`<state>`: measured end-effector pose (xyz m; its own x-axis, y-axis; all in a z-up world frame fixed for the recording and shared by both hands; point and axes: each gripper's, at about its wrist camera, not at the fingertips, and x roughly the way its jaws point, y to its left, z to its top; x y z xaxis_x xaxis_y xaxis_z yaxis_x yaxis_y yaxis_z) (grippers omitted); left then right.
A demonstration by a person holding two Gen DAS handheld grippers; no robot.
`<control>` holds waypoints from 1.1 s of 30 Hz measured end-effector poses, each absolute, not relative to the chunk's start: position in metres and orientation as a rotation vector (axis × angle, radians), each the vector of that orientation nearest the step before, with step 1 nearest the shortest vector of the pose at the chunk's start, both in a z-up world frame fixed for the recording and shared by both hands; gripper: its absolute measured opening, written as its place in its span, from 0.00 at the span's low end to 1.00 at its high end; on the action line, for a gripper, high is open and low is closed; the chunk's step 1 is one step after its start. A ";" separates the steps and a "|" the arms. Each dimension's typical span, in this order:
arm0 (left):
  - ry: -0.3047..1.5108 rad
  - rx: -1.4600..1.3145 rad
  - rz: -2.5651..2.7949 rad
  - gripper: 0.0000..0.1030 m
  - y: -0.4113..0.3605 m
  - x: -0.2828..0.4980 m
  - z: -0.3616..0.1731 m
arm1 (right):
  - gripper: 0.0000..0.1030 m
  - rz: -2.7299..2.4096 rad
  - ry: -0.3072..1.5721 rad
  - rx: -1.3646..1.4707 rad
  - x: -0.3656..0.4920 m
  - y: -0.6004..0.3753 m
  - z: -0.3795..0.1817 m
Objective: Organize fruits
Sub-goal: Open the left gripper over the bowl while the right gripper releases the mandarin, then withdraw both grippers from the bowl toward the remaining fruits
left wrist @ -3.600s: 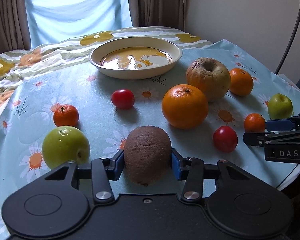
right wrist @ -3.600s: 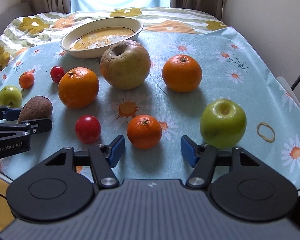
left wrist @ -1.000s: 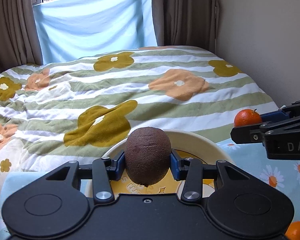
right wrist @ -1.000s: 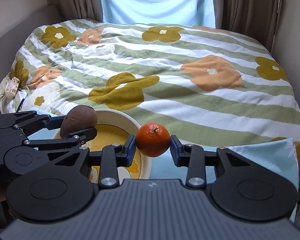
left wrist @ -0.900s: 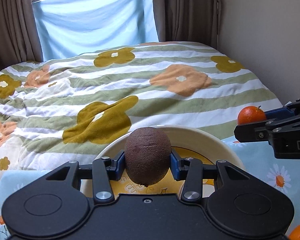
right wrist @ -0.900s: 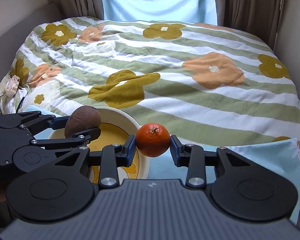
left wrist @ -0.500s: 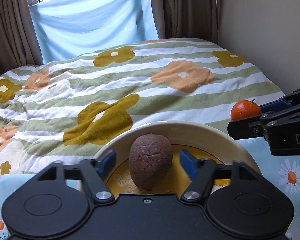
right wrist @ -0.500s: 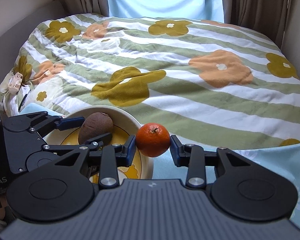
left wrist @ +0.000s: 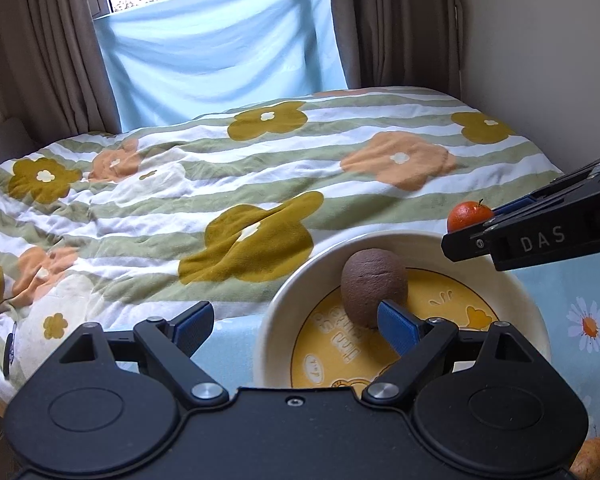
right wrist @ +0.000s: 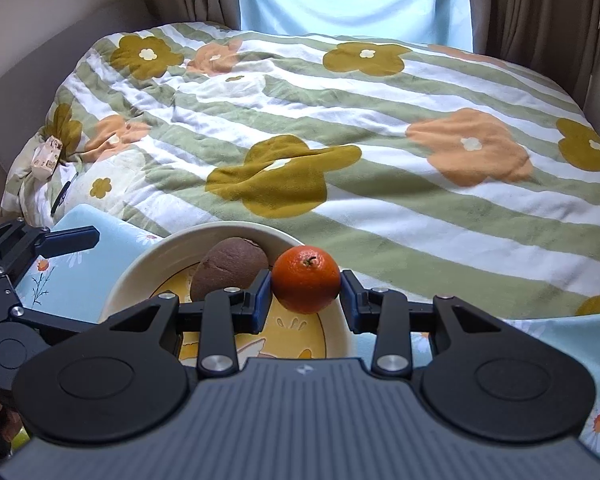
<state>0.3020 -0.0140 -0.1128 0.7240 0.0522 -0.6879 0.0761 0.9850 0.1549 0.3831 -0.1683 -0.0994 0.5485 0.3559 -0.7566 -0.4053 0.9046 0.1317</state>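
The left hand-held gripper (left wrist: 296, 322) has just been opening and holds nothing. The kiwi (left wrist: 374, 287) lies in the bowl (left wrist: 276, 320), at its 12 o'clock side. The right hand-held gripper (right wrist: 303, 300) squeezes a tangerine (right wrist: 306, 279) over the bowl's 3 o'clock rim.

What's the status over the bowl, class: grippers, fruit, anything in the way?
Left gripper just opened, empty. Kiwi lying in bowl. Right gripper shut on tangerine, above bowl rim. Nothing in the way.
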 end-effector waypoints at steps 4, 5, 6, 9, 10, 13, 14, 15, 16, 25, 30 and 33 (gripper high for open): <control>0.765 0.165 0.005 0.89 -0.004 0.295 -0.108 | 0.50 0.473 0.902 -0.081 0.382 -0.155 -0.108; 0.767 0.160 0.007 0.89 -0.001 0.294 -0.106 | 0.50 0.477 0.904 -0.089 0.381 -0.152 -0.110; 0.768 0.156 0.009 0.89 0.002 0.293 -0.105 | 0.50 0.479 0.906 -0.096 0.381 -0.149 -0.112; 0.765 0.147 0.009 0.89 0.007 0.288 -0.101 | 0.50 0.484 0.918 -0.115 0.380 -0.143 -0.117; 0.764 0.146 0.010 0.89 0.008 0.287 -0.100 | 0.50 0.483 0.920 -0.124 0.380 -0.142 -0.119; 0.758 0.140 0.009 0.89 0.011 0.283 -0.097 | 0.51 0.478 0.920 -0.146 0.379 -0.140 -0.121; 0.757 0.136 0.009 0.89 0.011 0.282 -0.097 | 0.55 0.480 0.916 -0.146 0.379 -0.140 -0.121; 0.756 0.135 0.009 0.89 0.011 0.282 -0.097 | 0.61 0.484 0.902 -0.145 0.377 -0.141 -0.119; 0.755 0.135 0.010 0.89 0.012 0.280 -0.096 | 0.77 0.491 0.889 -0.145 0.376 -0.141 -0.117; 0.722 0.116 0.022 0.89 0.020 0.264 -0.077 | 1.00 0.426 0.823 -0.126 0.356 -0.152 -0.091; 0.688 0.119 0.005 0.89 0.018 0.248 -0.059 | 1.00 0.404 0.804 -0.092 0.339 -0.161 -0.072; 0.661 0.115 -0.006 0.89 0.019 0.236 -0.045 | 1.00 0.390 0.788 -0.082 0.325 -0.165 -0.057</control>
<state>0.2363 0.0187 -0.0453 0.7896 0.0309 -0.6129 0.0425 0.9936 0.1047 0.3253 -0.1651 -0.0571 0.6377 0.3112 -0.7046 -0.3720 0.9254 0.0721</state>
